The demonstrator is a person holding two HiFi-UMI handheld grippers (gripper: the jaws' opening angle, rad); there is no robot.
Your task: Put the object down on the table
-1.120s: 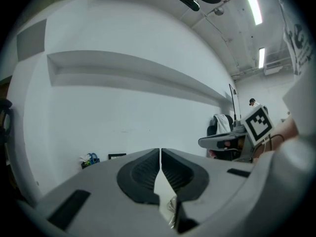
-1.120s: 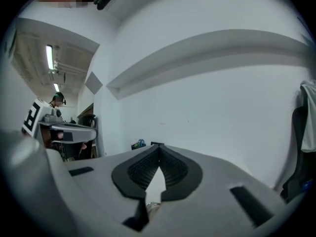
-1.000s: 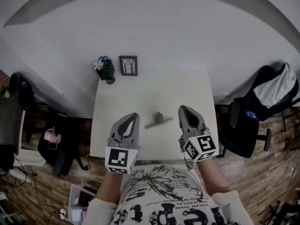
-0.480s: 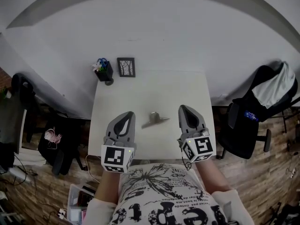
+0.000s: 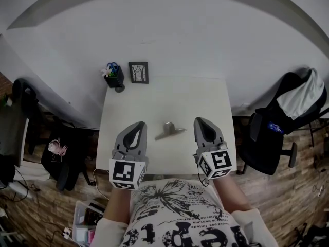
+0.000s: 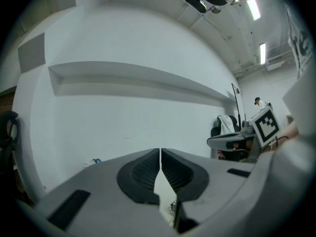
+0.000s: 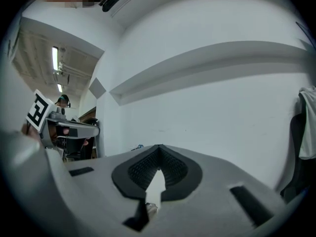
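Metal object (image 5: 169, 130), small and grey, lies on the white table (image 5: 164, 94), a little nearer to me than the middle, and nothing touches it. From the head view I see my left claw (image 5: 138, 127) over the near part of the table to the left of the metal object, and my right claw (image 5: 200, 122) to the right of it, both apart from it and pointing away from me. At the far left corner of the table stand a dark plant pot (image 5: 114, 77) and, just beside it, a small picture frame (image 5: 139, 72). A chair draped with a pale jacket (image 5: 295, 107) stands on the wooden floor (image 5: 288, 189) off to the right. In the left gripper view my left claw is clenched: the ribbed pads (image 6: 140, 172) meet in a thin line at their tips and grip nothing, with the white wall (image 6: 123, 112) ahead and the marker cube (image 6: 266, 123) of my right claw at the right edge. In the right gripper view my right claw is clenched too, its pads (image 7: 173, 169) pressed tip to tip with nothing between them. A sliver of white table shows in the gap below the tips.
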